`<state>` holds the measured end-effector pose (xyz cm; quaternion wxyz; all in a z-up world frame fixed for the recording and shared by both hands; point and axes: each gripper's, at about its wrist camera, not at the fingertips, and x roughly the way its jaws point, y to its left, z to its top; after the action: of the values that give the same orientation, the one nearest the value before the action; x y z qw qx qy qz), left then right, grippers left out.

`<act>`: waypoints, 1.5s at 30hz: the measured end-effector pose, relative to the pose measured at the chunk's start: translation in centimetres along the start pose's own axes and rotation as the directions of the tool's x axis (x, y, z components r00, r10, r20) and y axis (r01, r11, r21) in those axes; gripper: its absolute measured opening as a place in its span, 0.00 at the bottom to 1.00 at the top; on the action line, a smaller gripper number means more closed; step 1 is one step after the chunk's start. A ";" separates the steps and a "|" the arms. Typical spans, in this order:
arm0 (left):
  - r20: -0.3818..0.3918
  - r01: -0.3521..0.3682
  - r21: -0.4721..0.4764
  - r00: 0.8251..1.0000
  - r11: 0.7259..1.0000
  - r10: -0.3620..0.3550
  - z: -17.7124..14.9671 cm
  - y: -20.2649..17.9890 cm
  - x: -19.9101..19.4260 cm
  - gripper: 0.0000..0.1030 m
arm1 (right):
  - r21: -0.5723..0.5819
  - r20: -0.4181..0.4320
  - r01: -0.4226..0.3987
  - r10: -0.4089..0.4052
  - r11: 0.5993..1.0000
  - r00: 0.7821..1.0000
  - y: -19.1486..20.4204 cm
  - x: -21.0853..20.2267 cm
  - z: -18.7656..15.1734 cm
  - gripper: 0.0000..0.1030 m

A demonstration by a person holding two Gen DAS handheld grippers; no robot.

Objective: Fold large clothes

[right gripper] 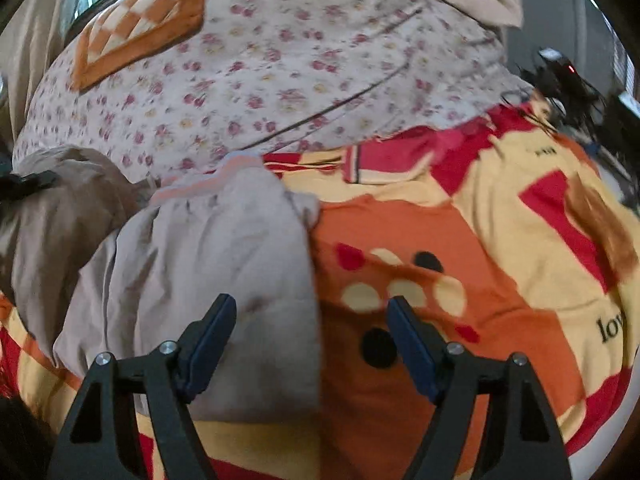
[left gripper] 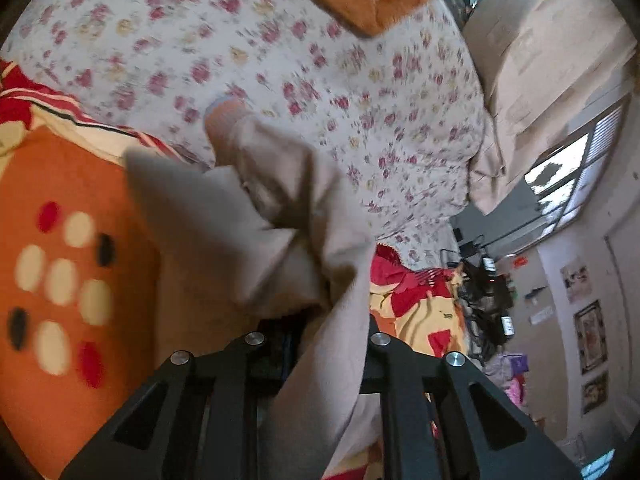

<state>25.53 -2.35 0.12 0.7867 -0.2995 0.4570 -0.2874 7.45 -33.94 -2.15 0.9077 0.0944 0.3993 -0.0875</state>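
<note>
Left tongs point(left gripper: 320, 332) clamped tight on a fold of the beige garment point(left gripper: 248, 216); cloth bunches up out of the grip and drapes down between the arms. Pink cuff point(left gripper: 224, 116) at the garment's far end, over the floral sheet point(left gripper: 360, 92).

Right tongs point(right gripper: 312, 316) wide apart, nothing between the fingers point(right gripper: 216, 332), hanging over the garment's point(right gripper: 208, 260) right edge where it meets the orange blanket point(right gripper: 500, 248).

Garment lies crumpled on the bed, partly on the blanket, its pink-trimmed end touching the floral sheet point(right gripper: 280, 60). Checked orange cushion point(right gripper: 136, 36) at the sheet's far side. Both views motion-blurred
</note>
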 end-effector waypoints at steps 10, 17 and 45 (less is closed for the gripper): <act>-0.101 -0.126 0.013 0.987 0.992 0.127 -4.9 -6.2 12.4 0.04 | 0.102 0.022 0.002 -0.004 0.995 1.000 -5.9 -1.5 -0.7 0.79; -0.096 -0.139 0.051 0.985 0.989 0.144 -8.3 -6.7 15.2 0.10 | 0.188 0.033 0.014 -0.021 0.982 0.999 -9.3 -1.7 -0.4 0.79; -0.163 -0.038 0.546 0.975 0.837 0.150 -18.0 -4.3 4.1 0.23 | -0.190 0.265 -0.414 0.453 0.890 0.851 4.9 -4.4 2.4 0.36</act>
<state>10.46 -11.87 -6.21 0.8026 -0.0128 0.4480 -0.3937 7.34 -29.40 3.21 0.9582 0.1102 0.2289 0.1315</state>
